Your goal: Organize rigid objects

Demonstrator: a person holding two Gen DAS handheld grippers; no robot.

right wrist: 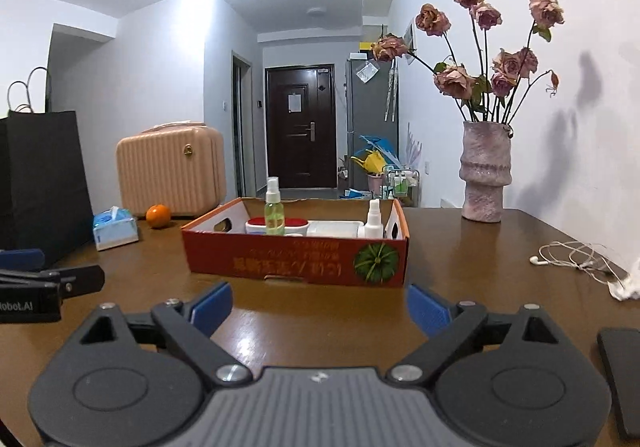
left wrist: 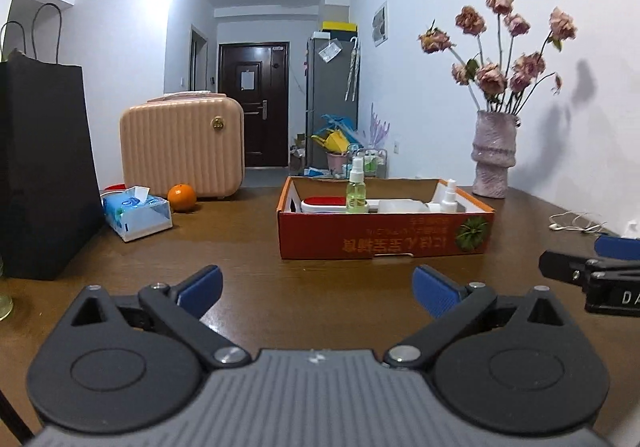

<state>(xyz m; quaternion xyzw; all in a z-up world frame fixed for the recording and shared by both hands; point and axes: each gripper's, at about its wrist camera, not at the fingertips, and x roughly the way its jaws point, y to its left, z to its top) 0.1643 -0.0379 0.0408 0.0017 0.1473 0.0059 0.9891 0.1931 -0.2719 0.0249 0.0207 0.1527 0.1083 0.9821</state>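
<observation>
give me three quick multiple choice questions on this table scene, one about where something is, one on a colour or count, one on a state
1. Where is the orange?
A. inside the box
B. on the table in front of the pink case
C. beside the vase

2. How many spray bottles stand in the cardboard box?
A. none
B. two
C. five

3. How do the left gripper jaws stand?
A. wide open, empty
B. shut on a bottle
C. shut on the orange

Answers: 1 B, it sits on the wood by the case. 2 B, a green spray bottle and a white spray bottle. 3 A, only bare table shows between the pads.
</observation>
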